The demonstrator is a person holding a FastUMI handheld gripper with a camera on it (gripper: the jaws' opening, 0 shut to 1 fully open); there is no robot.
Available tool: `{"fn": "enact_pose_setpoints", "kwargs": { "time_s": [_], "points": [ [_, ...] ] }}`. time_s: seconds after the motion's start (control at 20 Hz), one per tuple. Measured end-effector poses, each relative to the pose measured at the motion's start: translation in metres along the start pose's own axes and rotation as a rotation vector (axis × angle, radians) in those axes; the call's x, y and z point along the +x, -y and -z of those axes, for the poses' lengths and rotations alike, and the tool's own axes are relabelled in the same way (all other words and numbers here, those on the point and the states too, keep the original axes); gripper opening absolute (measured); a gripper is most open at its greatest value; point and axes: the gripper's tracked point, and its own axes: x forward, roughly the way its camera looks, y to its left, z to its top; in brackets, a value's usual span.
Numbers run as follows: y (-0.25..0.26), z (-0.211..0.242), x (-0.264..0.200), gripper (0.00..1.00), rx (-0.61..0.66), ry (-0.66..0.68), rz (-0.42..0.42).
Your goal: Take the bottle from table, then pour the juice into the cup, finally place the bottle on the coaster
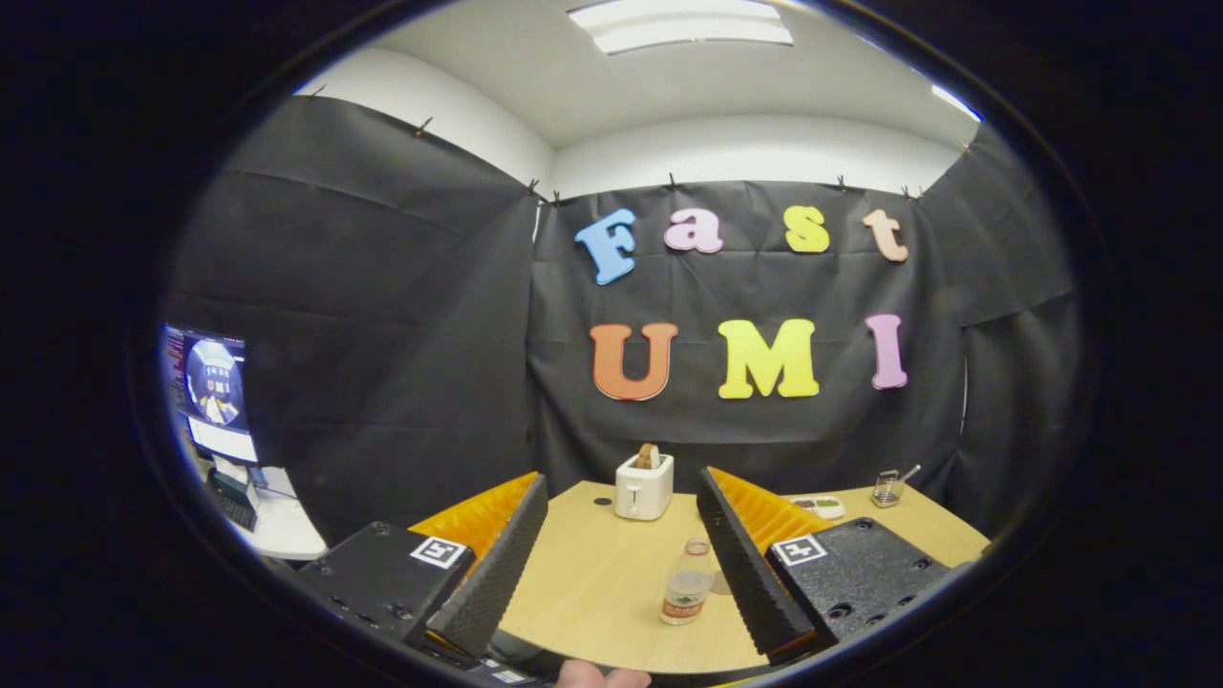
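Observation:
A small clear plastic bottle [686,585] with a pale cap and a reddish label stands upright on the light wooden table [592,573]. It is between my fingers, close to the inner side of the right finger. The gripper [621,487] is open and held wide above the near part of the table, touching nothing. A small dark round coaster [602,501] lies at the far edge, left of the toaster. A clear glass cup [888,488] with a stick in it stands at the far right corner. Something pale beside the bottle is mostly hidden by the right finger.
A white toaster [643,485] with a slice of bread in it stands at the back of the table, beyond the fingertips. A small white dish [818,505] lies near the cup. A monitor [212,387] sits on a side desk at the left. A fingertip of a person [602,677] shows at the bottom.

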Motion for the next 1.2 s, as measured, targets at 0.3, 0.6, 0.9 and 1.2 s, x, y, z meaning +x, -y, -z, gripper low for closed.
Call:
{"fn": "enact_pose_setpoints", "kwargs": {
  "time_s": [0.3,0.6,0.9,1.2],
  "points": [
    [0.003,0.019,-0.002,1.00,-0.016,-0.030,0.024],
    [0.012,0.071,0.003,1.00,-0.066,-0.122,0.075],
    [0.030,0.145,0.016,1.00,-0.075,-0.211,0.112],
    [0.047,0.218,0.037,1.00,-0.044,-0.238,0.112]
  ]
}}
